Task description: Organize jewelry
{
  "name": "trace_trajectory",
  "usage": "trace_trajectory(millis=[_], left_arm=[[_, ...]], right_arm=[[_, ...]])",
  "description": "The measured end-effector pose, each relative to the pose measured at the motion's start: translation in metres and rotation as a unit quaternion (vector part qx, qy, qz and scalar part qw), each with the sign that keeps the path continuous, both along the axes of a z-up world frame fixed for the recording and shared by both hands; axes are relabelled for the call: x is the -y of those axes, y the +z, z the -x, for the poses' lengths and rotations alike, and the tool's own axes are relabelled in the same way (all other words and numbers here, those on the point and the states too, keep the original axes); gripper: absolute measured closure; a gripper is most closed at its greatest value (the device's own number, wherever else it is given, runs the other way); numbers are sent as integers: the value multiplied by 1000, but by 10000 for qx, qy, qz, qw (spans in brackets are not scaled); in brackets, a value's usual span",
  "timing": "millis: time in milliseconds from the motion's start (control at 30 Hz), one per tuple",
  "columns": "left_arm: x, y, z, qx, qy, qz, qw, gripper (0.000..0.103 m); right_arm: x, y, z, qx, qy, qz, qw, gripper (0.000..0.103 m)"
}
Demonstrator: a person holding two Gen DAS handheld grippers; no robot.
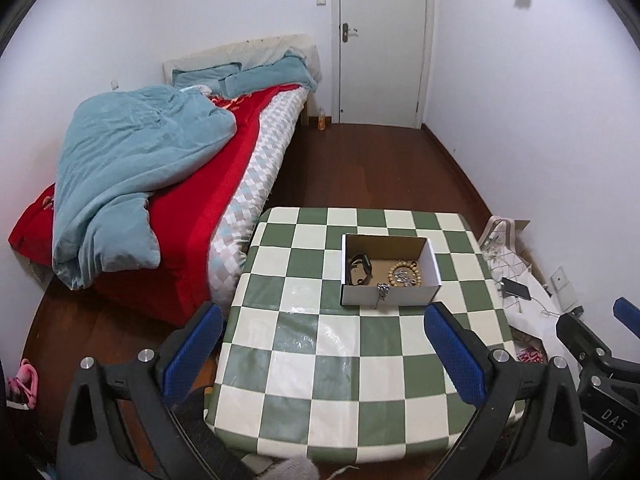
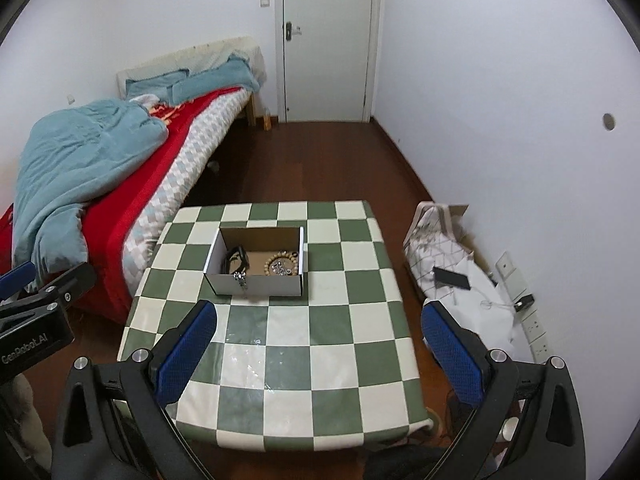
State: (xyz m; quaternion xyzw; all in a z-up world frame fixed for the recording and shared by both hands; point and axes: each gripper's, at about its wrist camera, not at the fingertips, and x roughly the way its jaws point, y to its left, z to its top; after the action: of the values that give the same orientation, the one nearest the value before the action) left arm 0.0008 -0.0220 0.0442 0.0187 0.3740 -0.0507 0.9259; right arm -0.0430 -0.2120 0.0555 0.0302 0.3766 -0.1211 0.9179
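Observation:
A small open cardboard box [image 1: 404, 295] [image 2: 272, 283] sits on the far half of the green-and-white checked table [image 1: 304, 364] [image 2: 340, 332]. Inside lie a black band [image 1: 359, 269] [image 2: 236, 261] on the left and a wooden bead bracelet [image 1: 405, 273] [image 2: 282, 266] with silvery pieces on the right. A silver chain [image 1: 383, 291] [image 2: 241, 279] hangs over the front wall. My left gripper [image 1: 323, 314] [image 2: 52, 276] is open above the near table, holding nothing. My right gripper [image 2: 319, 310] [image 1: 596, 316] is open too, also short of the box.
A bed [image 1: 168, 184] with a blue quilt and red cover runs along the table's left side. A closed white door [image 2: 328, 40] stands at the back. On the floor to the right lie white cloth with a black phone [image 2: 452, 278] and a power strip [image 2: 534, 328].

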Motion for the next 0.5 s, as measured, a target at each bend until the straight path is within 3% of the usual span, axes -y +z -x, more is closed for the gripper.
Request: trace_trajectory(millis=[500], left_arm=[[-11,35,60,151,-158,125,9997,0]], right_arm=[[-17,43,73,268,140,-57,9995,0]])
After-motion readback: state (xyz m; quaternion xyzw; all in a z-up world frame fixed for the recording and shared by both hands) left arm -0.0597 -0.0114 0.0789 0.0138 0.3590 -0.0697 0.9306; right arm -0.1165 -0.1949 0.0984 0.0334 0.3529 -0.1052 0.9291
